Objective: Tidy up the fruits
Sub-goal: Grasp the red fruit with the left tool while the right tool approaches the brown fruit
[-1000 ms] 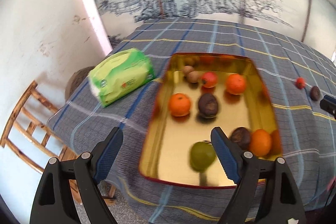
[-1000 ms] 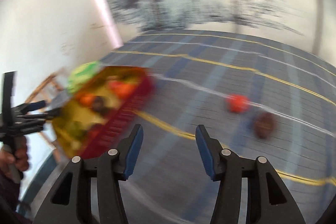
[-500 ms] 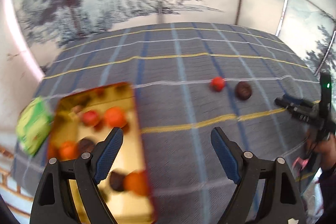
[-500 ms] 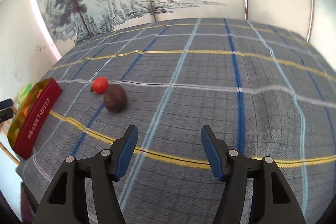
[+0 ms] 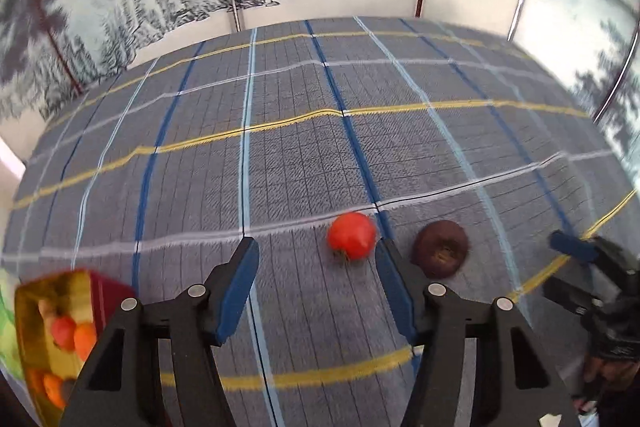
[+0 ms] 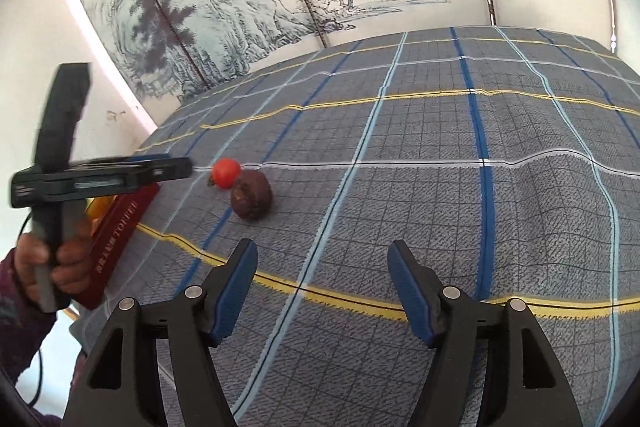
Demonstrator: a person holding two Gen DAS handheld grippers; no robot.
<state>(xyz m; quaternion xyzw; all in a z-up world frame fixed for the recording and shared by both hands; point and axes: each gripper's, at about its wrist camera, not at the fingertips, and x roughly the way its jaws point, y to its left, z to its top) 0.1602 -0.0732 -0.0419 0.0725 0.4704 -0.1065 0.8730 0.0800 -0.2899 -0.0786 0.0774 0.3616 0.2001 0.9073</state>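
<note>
A small red fruit (image 5: pixel 352 235) and a dark brown fruit (image 5: pixel 440 253) lie side by side on the plaid cloth. My left gripper (image 5: pixel 316 255) hovers just short of the red fruit, which sits ahead of its right fingertip. Its jaws are closing with nothing pressed between them. In the right wrist view the red fruit (image 6: pixel 226 172) and brown fruit (image 6: pixel 252 194) lie to the far left of my right gripper (image 6: pixel 322 255). Its jaws are opening and hold nothing. The gold tin (image 5: pixel 28 311) at lower left holds several orange and red fruits.
The left gripper (image 6: pixel 176 169), held by a hand (image 6: pixel 64 263), reaches over the tin's red side (image 6: pixel 120 227) toward the fruits. The right gripper (image 5: pixel 560 269) shows at the right edge. Plaid cloth (image 6: pixel 440 187) stretches back to a painted screen (image 6: pixel 240 7).
My left gripper swung right, away from the tin, to the two loose fruits, and its jaws narrowed. The right gripper's jaws widened, and the left gripper came into its view.
</note>
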